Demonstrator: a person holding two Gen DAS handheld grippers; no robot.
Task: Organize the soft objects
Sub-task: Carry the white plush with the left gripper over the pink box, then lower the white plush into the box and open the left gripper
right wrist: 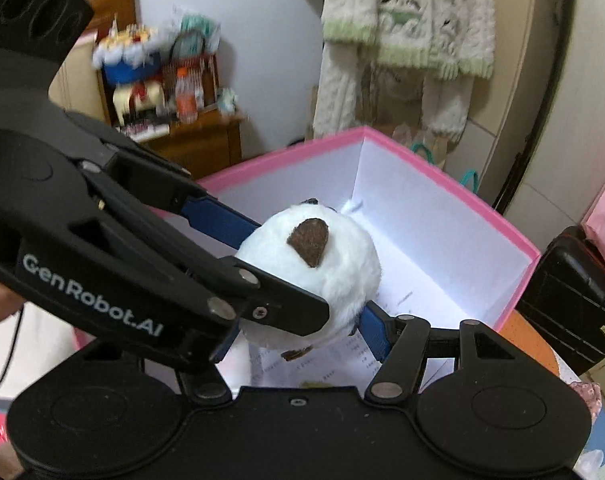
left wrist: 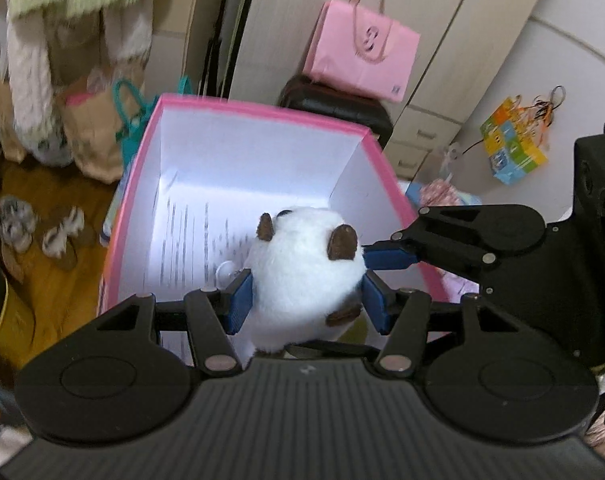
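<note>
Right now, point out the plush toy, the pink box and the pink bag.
plush toy (left wrist: 302, 276), left wrist view, white body
pink box (left wrist: 262, 106), left wrist view, far rim
pink bag (left wrist: 358, 54), left wrist view, front face

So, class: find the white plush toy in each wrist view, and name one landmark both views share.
Left wrist view: white plush toy at lower centre, between blue pads.
Right wrist view: plush at centre, partly behind the left gripper.
Shared landmark: the pink box.
</note>
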